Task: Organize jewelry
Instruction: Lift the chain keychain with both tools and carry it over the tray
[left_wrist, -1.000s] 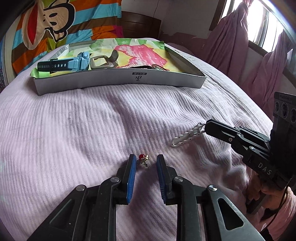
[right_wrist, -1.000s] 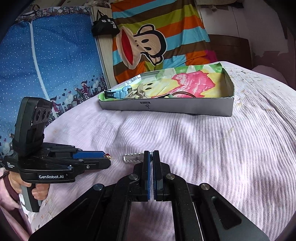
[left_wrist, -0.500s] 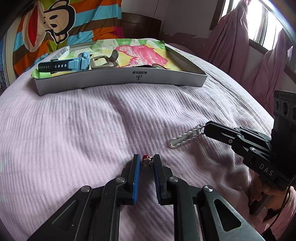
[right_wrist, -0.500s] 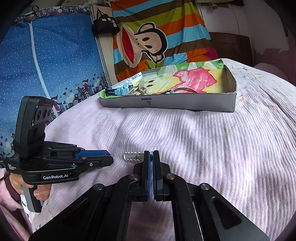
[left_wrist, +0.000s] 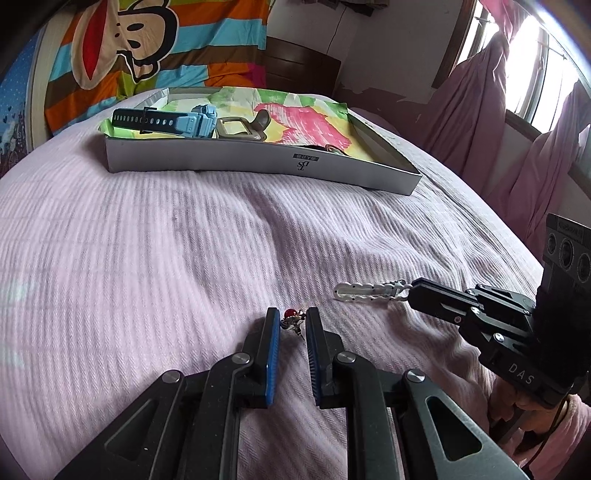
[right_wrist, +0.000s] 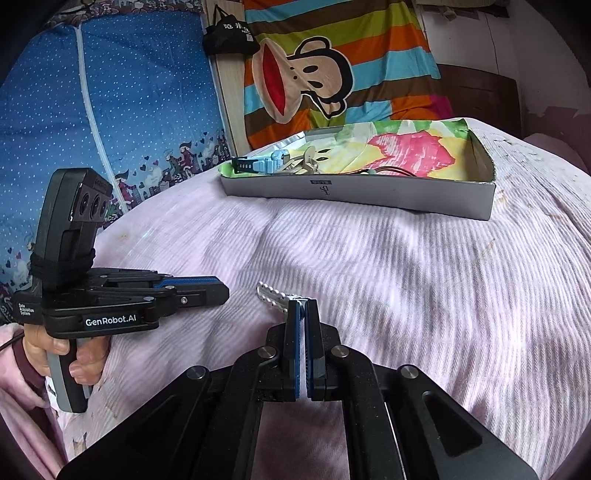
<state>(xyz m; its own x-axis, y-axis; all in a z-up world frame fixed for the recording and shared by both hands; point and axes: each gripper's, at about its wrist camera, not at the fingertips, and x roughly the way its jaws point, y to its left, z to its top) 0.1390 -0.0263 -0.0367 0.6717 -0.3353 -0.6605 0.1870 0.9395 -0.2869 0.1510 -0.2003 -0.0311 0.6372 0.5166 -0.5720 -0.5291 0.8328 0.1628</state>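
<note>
A small gold earring with a red bead (left_wrist: 293, 320) sits pinched between the blue pads of my left gripper (left_wrist: 291, 323), just over the pink bedspread. From the right wrist view the left gripper (right_wrist: 223, 292) shows side-on, its load hidden. My right gripper (right_wrist: 303, 308) is shut on one end of a white beaded chain (right_wrist: 271, 295); the rest of the chain (left_wrist: 369, 290) trails from the right gripper (left_wrist: 410, 292) over the bedspread. A shallow grey box (left_wrist: 258, 162) lined with colourful paper lies at the far side of the bed.
Inside the box lie a blue watch (left_wrist: 177, 120), a beige buckled strap (left_wrist: 240, 127) and a dark cord (right_wrist: 391, 170). The box (right_wrist: 369, 192) stands well beyond both grippers. A hand (right_wrist: 55, 350) holds the left gripper's handle. Pink curtains (left_wrist: 480, 110) hang at the right.
The left jaws have narrowed from standing apart around the earring to pinching it. The right gripper keeps its hold on the white chain and has barely shifted.
</note>
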